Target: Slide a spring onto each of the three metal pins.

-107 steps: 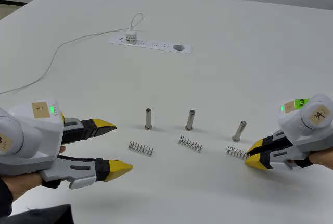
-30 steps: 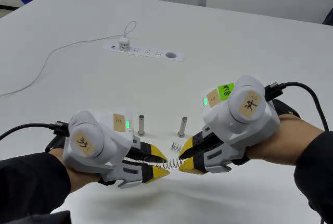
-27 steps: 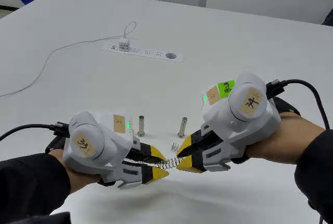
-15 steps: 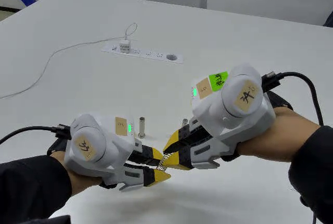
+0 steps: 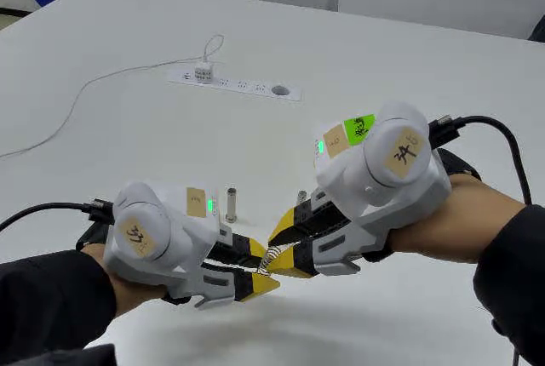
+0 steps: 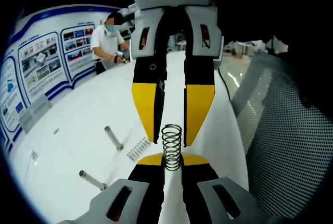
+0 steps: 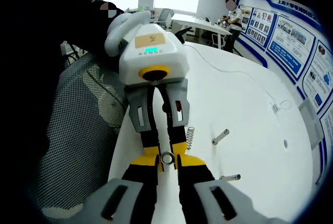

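In the head view my left gripper (image 5: 258, 268) and right gripper (image 5: 284, 243) meet tip to tip above the white table (image 5: 383, 60), with a spring (image 5: 271, 257) between them. In the left gripper view my own jaws (image 6: 172, 162) are shut on the near end of the spring (image 6: 171, 143), and the right gripper's yellow fingers (image 6: 145, 107) stand apart on either side of its far end. Seen end-on, the spring (image 7: 167, 158) sits between the right gripper (image 7: 167, 162) jaws. One upright pin (image 5: 231, 204) is in plain sight; a second pin (image 5: 301, 198) peeks out behind the right gripper.
Another spring (image 6: 137, 148) lies on the table beside two pins (image 6: 113, 137) (image 6: 92, 181). A white power strip (image 5: 234, 85) with a cable (image 5: 94, 81) lies at the back. A mesh chair (image 6: 291, 130) stands beside the table, and a person (image 6: 109, 39) is far off.
Both grippers came together from the table's sides. Over the last second the right gripper moved left and closer to the left one, so less of the spring shows between them.
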{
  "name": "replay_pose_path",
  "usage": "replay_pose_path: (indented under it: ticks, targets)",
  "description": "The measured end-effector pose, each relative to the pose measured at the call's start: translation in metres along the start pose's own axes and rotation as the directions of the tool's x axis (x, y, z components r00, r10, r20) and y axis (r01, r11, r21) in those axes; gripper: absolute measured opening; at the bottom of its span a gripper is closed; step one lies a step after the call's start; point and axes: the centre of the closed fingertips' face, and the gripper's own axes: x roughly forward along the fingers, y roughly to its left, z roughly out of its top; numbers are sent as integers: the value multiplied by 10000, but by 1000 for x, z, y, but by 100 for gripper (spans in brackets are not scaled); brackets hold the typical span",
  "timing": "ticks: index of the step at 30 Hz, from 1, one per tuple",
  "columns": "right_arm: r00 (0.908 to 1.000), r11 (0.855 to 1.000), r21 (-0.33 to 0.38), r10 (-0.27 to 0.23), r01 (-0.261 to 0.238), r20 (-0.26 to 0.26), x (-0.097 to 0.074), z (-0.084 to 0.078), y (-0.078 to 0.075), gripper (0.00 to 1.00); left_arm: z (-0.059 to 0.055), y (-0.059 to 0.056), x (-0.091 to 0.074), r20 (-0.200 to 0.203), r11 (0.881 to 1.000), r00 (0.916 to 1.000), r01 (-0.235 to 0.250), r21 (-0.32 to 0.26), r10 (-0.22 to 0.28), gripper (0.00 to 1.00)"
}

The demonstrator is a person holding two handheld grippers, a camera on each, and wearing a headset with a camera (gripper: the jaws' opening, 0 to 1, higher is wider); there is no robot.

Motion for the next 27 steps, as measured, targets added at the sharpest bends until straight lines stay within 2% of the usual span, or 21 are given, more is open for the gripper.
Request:
replay_pose_path:
  ticks: [10,15,21,27]
  targets:
    - [10000,9999,-91,-59,59,5,0,0,-1,12,3,2,-1,147,9999,9999,-75,-136,77,12]
    - [9999,9999,0,-127,127,-34,-4,-2,-4,12,0,3,-2,65,9996,9999,-102,-248,104,17]
    - [9989,9986,240,-461,463,-122,-19,-10,-15,12,-2,7,-6,39,9989,9997,-234,-403,236,22]
    - [9945,9935,569,-967,989,-407,-38,-27,-29,12,-7,15,-14,34,9964,9988,-483,-699,487,26]
